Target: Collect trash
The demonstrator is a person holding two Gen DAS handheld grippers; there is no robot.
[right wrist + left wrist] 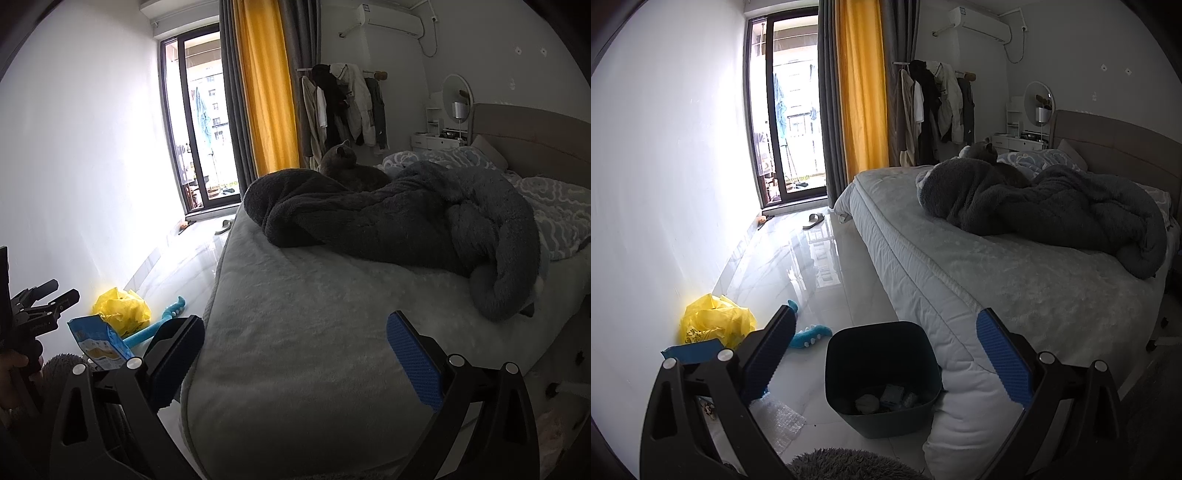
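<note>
Left gripper [884, 356] hanging over dark bin [882, 376], jaws wide, empty. Bin sitting against bed [1015, 291]; yellow bag [714, 321], blue packet [99, 341] lying left of bin. Right gripper [295, 356] jaws wide over bed.

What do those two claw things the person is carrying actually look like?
Each is a black plastic frame forking into two angled arms with silver bolt heads. The left gripper and right gripper both end in flat fingers faced with ribbed blue pads. No cables or sleeves show.
</note>
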